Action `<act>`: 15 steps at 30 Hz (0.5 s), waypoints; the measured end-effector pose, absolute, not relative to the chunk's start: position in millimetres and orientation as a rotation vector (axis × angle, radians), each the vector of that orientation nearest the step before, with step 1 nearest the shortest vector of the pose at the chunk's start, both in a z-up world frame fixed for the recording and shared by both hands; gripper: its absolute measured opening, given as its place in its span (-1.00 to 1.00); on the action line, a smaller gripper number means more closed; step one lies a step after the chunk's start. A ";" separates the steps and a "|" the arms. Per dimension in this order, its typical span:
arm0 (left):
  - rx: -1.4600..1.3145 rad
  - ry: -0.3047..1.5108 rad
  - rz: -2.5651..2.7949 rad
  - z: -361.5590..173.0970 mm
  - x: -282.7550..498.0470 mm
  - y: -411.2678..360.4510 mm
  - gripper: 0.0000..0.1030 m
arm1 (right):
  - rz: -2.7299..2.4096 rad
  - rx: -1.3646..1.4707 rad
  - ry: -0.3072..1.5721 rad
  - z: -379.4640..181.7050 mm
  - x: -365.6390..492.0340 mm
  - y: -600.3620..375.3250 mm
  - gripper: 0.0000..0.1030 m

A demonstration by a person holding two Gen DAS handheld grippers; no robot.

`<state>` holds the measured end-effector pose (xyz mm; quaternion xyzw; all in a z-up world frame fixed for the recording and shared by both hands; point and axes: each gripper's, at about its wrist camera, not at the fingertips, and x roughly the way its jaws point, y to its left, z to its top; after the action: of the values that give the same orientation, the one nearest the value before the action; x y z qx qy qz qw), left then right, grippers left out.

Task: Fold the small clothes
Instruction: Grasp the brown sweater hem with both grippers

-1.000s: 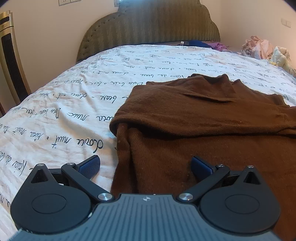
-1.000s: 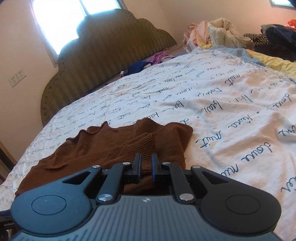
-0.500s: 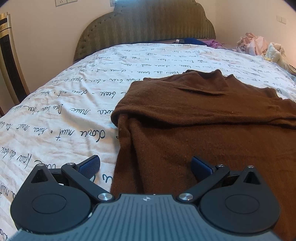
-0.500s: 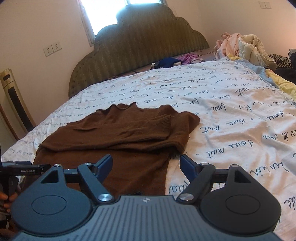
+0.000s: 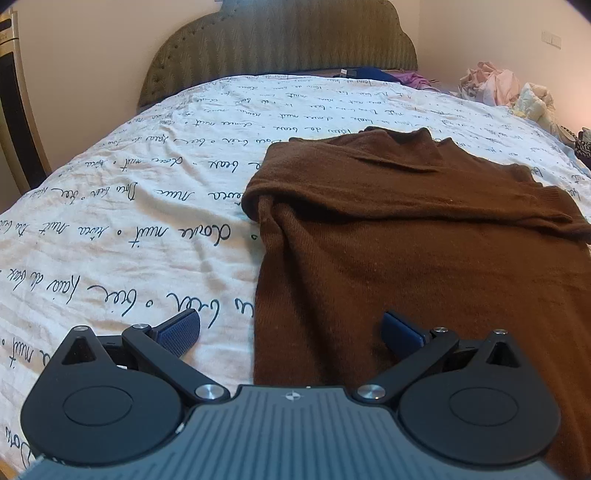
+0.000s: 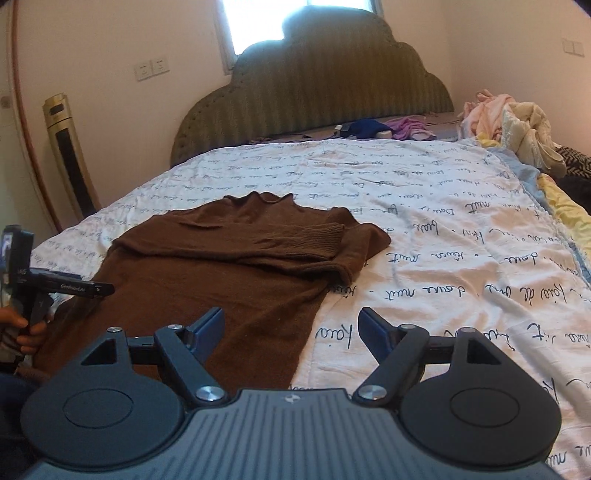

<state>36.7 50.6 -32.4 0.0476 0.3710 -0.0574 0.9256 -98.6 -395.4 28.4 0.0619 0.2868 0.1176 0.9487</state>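
So you're working over a bed covered by a white sheet (image 6: 424, 229) printed with dark handwriting, with a green padded headboard (image 6: 314, 92) against a cream wall. Left of the headboard stands one gold tower fan (image 6: 70, 158), with a bright window (image 6: 295, 22) above the headboard. One pile of loose laundry (image 6: 517, 129) sits to the headboard's right, and a blue and a purple item lie at its foot.

One brown sweater (image 6: 221, 266) lies flat mid-sheet, well short of the headboard, collar toward it, both sleeves folded across the chest.

Two grippers. Your left gripper (image 5: 291, 332) hangs with jaws spread wide and nothing between the pads; the sweater's left side edge runs up between its fingers, below them. Your right gripper (image 6: 291, 328) is spread too and empty, with the sweater's right hem edge under the gap and its left finger over the knit. In the right view your left hand (image 6: 22, 328) grips the other handle beside the sweater's far edge.
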 end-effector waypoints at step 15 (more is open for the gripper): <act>0.074 0.908 -0.385 -26.1 9.2 98.9 1.00 | 0.525 0.274 0.715 9.6 -114.8 -426.2 0.98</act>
<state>9.2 98.9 -26.1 0.0357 0.4358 -0.1845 0.8802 -114.8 -426.2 9.6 0.1319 0.3449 0.2531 0.8942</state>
